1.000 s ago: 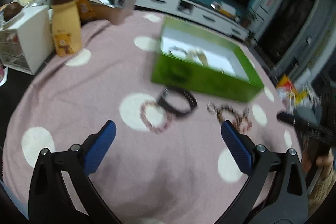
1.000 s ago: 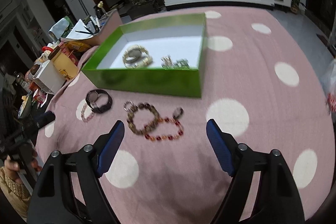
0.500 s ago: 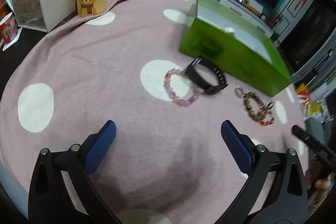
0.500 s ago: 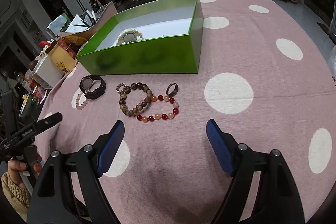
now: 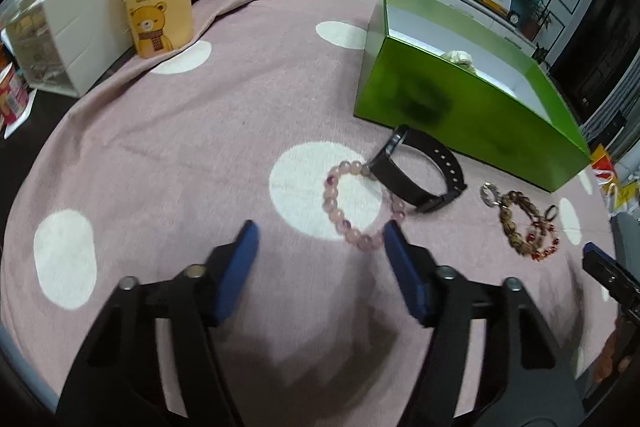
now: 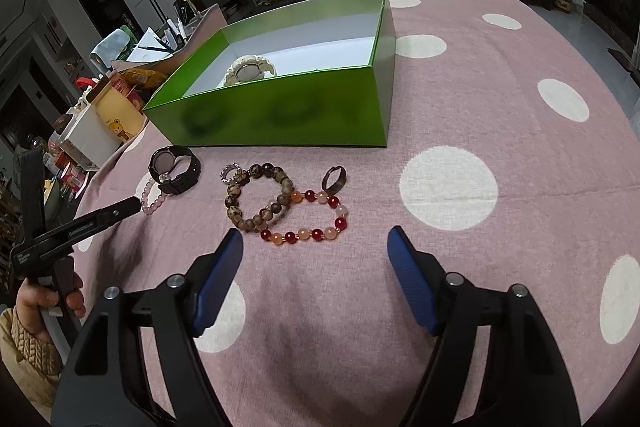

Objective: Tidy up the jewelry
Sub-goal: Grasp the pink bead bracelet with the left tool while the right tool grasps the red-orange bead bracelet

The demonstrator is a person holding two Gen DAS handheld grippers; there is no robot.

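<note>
Pink bead bracelet (image 5: 356,211) lies on the pink dotted cloth (image 5: 200,155) directly ahead of the left gripper (image 5: 318,241), its near edge just beside the right fingertip; jaws spread, holding nothing. Black watch (image 5: 420,175) overlaps the bracelet's far side. Green box (image 6: 304,99) stands beyond. Right gripper (image 6: 314,249), jaws spread, faces the red-orange bracelet (image 6: 308,217) and brown bracelet (image 6: 256,199) just ahead

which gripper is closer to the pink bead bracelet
Left. The left gripper is open right at the pink bracelet, one finger beside its near edge. The right gripper sits by the red bracelet, farther off.
</note>
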